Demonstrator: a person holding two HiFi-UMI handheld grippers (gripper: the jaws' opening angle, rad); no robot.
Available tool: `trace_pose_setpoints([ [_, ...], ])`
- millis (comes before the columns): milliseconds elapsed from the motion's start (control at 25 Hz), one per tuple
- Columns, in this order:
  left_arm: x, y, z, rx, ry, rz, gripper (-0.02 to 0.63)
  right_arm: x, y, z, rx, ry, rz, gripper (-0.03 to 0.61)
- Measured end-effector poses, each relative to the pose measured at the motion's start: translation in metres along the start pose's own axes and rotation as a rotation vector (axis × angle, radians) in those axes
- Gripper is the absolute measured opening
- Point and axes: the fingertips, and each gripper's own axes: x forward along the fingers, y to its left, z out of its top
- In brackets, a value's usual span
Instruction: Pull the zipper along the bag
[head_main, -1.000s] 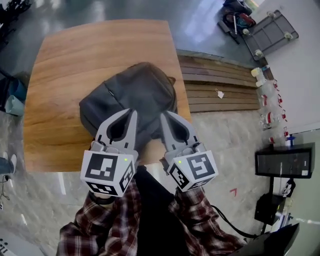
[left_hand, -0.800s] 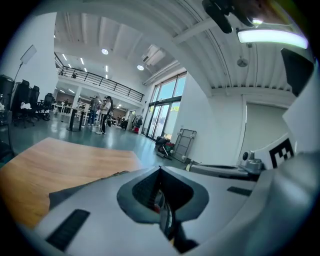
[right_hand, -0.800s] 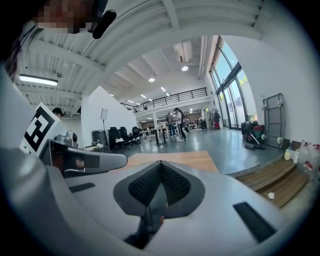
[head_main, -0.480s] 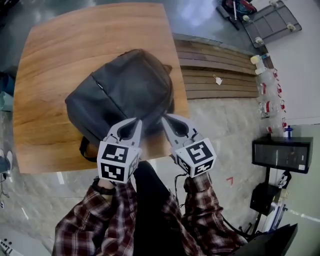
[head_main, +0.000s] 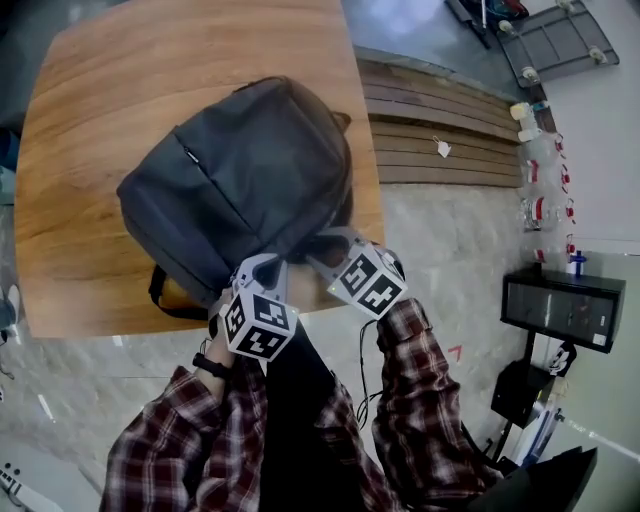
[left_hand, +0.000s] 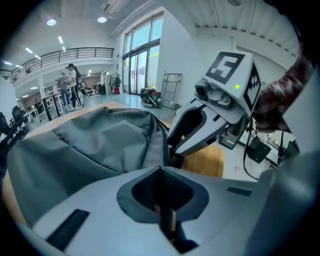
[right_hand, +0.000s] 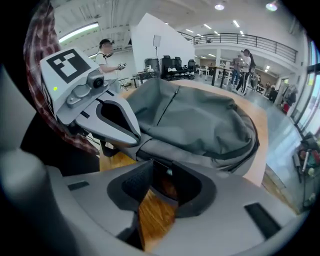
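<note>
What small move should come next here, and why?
Probably nudge the right claw forward onto the backpack's near edge and close it. Its jaws stand slightly apart there with only the table's wood showing between them, while the left claw is shut beside it.

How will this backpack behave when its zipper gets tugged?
Likely floppy: the backpack looks creased and slumped, so the fabric may bunch ahead of the slider. It is probably light, since it sags rather than bulges. It may slide on the smooth wooden table, so holding it down seems wise.
</note>
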Motion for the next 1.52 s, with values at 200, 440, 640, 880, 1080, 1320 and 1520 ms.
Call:
trace_pose_setpoints([
  [200, 0.004, 0.002, -0.002, -0.005, -0.006, -0.002, 0.011, 0.013, -0.002, -0.007, 0.022, 0.074, 0.127, 0.11],
  [440, 0.007, 0.002, -0.006, -0.024, 0.002, -0.015, 0.011, 0.01, 0.005, -0.006, 0.044, 0.101, 0.223, 0.11],
  [640, 0.008, 0.002, -0.007, -0.024, 0.004, -0.017, 0.01, 0.006, 0.009, 0.0, 0.048, 0.072, 0.256, 0.109],
  [880, 0.008, 0.002, -0.006, -0.031, 0.003, -0.024, 0.011, 0.001, 0.014, -0.009, 0.182, 0.066, 0.364, 0.1],
  [1080, 0.006, 0.002, -0.006, -0.031, 0.001, -0.025, 0.011, 0.016, 0.031, -0.009, 0.227, 0.059, 0.406, 0.098],
  [1320, 0.006, 0.001, -0.006, -0.032, 0.004, -0.033, 0.01, 0.023, 0.029, -0.008, 0.338, 0.085, 0.338, 0.092],
  [1520, 0.01, 0.0, -0.01, 0.004, 0.017, -0.015, 0.01, 0.035, 0.023, -0.011, 0.536, 0.1, 0.186, 0.087],
])
